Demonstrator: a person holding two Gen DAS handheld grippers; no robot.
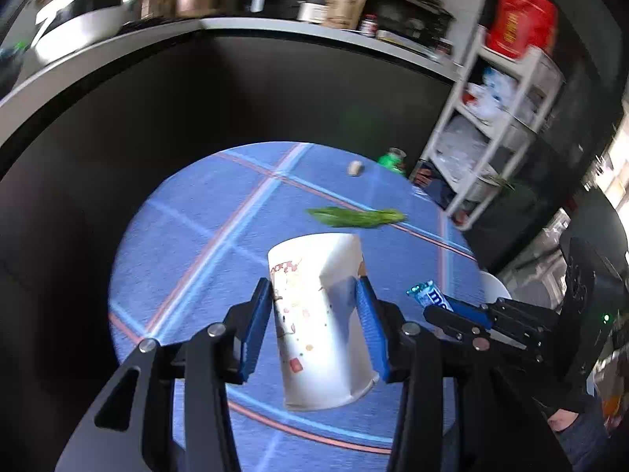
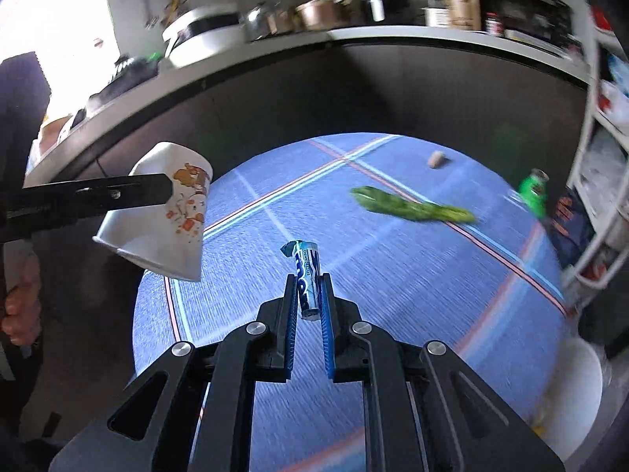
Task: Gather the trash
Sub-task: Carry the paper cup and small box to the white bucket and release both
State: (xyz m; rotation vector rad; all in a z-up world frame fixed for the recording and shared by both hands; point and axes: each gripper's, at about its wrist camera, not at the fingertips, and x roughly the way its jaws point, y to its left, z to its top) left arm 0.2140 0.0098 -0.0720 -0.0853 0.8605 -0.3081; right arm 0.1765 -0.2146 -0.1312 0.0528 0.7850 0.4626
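My left gripper (image 1: pixel 314 295) is shut on a white paper cup (image 1: pixel 318 322) with cartoon prints, held upside down above the round blue table (image 1: pixel 188 244). The cup also shows at the left of the right wrist view (image 2: pixel 169 220). My right gripper (image 2: pixel 308 291) is shut on a blue candy roll wrapper (image 2: pixel 306 275), held above the table; it also shows in the left wrist view (image 1: pixel 430 295). A green leafy scrap (image 2: pixel 409 206) lies on the table further back, a cork (image 2: pixel 436 158) beyond it, and a green can (image 2: pixel 532 190) near the far right edge.
A dark counter (image 2: pixel 275 90) with pots, a scale and jars curves behind the table. A white shelf rack (image 1: pixel 491 118) with bags stands at the right. A white round object (image 2: pixel 578 389) sits low at the table's right side.
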